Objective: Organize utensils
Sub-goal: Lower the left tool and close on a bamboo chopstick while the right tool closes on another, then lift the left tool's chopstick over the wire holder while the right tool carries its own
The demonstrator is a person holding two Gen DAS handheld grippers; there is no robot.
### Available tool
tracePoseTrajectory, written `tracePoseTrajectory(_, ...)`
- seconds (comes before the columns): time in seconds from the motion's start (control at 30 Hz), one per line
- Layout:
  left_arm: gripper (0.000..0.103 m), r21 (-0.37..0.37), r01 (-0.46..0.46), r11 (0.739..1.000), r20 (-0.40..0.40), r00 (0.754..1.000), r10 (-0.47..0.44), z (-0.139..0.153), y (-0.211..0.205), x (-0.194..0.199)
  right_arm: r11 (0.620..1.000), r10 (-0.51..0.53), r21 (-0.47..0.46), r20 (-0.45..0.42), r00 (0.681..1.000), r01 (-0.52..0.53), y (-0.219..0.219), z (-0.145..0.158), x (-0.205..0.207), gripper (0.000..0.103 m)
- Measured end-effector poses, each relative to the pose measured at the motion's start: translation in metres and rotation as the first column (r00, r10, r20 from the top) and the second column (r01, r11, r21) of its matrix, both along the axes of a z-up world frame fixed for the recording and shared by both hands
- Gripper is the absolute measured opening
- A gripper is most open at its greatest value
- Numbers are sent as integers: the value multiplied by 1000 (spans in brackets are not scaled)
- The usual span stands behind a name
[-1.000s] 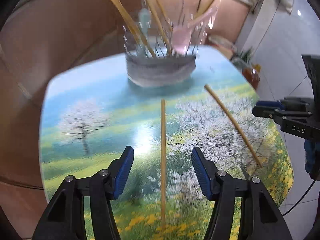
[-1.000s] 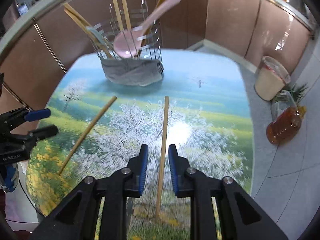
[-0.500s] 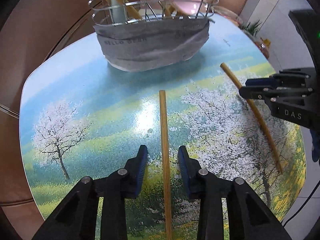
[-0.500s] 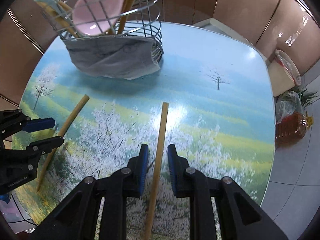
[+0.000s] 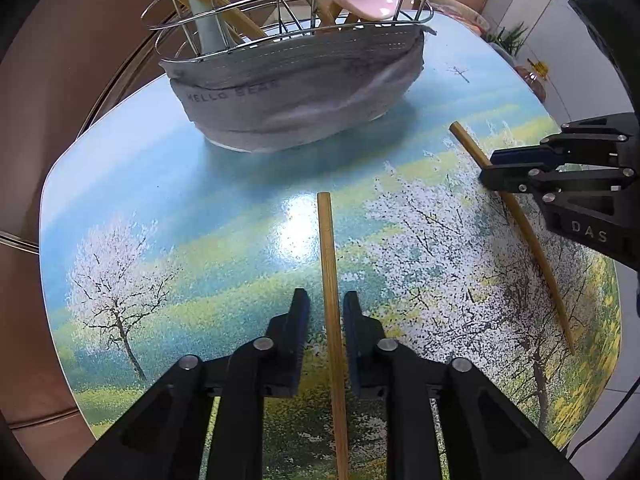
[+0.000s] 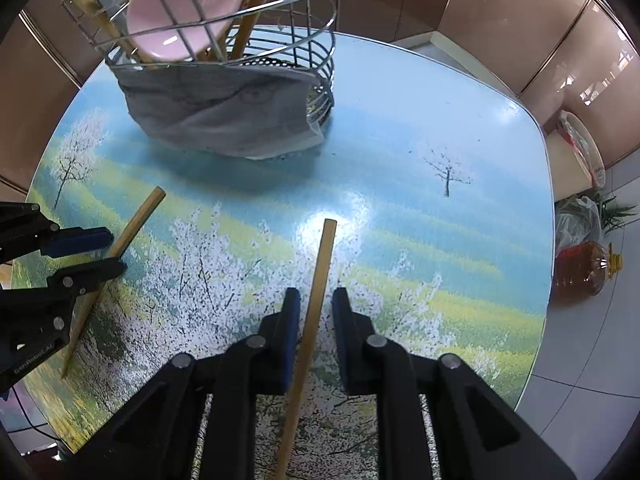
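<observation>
So each gripper straddles its own chopstick on the table: left gripper (image 5: 326,312) around the left chopstick (image 5: 330,280), right gripper (image 6: 316,308) around the right chopstick (image 6: 316,284). Jaws narrowly apart, not pinching yet. Next I'd guess: squeeze, lift, drop into the wire holder (image 6: 224,40) behind.

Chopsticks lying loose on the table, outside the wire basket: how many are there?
2. One chopstick lies between the left gripper fingers; the other chopstick lies between the right gripper fingers. More stand in the wire basket, partly hidden.
</observation>
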State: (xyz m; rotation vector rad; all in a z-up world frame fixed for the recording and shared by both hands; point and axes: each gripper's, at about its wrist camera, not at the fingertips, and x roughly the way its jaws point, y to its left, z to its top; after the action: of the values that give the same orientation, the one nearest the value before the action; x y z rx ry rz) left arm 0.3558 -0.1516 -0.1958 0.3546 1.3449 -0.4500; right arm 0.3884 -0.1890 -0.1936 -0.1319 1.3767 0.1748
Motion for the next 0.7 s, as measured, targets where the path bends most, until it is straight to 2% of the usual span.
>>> tracePoseTrajectory(0.13,7,11,4,1000,-28,1000,-3,2,-7,11,1000,12,-3,-19,1000,-12,1,-1,2,7)
tracePoseTrajectory(0.2,7,14,3,1000,-32,999,-2,2,-10,12,1000,20,-3,-24,1000,-21,2,0,2,6)
tracePoseTrajectory(0.33,6,-17,-2,1000,0,1000,2,5,-12,7,999,20,27,-4,1000,-20,4,0,-4,6)
tracePoseTrajectory(0.53,6,-119,3,993,134,991,13,35,5,-23,993,35,109,132,991,-50,1,29,-36,6)
tracePoseTrajectory(0.7,6,-223,-5,975,249,966,62,71,26,-52,979,9,195,285,958,-67,-3,69,-77,6)
